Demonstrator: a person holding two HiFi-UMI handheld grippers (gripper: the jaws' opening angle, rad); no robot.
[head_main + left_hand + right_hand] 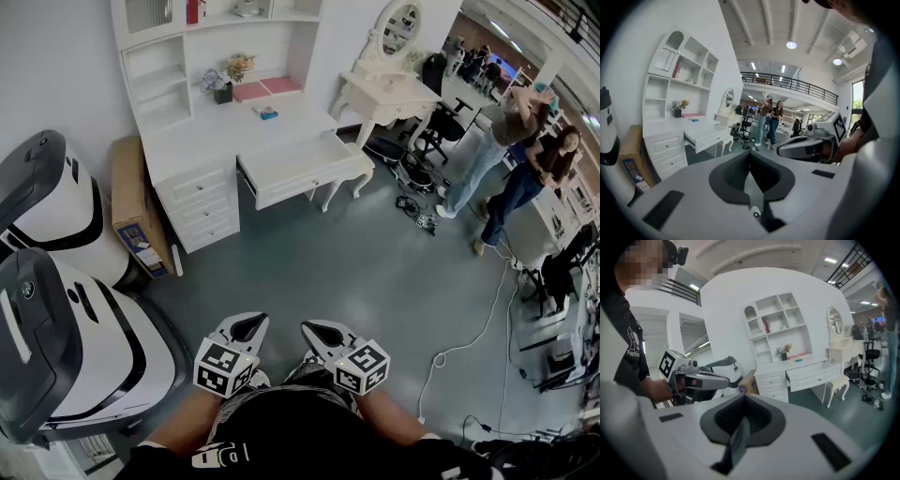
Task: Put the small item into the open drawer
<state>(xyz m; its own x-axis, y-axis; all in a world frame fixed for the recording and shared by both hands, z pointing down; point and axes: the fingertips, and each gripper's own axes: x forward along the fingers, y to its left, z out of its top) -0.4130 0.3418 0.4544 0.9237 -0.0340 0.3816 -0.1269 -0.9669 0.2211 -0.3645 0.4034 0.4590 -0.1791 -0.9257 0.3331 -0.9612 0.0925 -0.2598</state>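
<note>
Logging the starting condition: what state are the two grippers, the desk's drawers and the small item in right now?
left gripper: shut, empty.
right gripper: shut, empty.
desk drawer: pulled open.
side drawers: closed.
small item: lying on the desk top, not in the drawer.

Small blue item (266,112) on white desk (202,141), beside its pulled-out white drawer (298,161).

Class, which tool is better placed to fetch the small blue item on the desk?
Left, narrowly. The left tool lines up more with the small blue item; the right tool sits further aside. Both shut, empty, far off.
</note>
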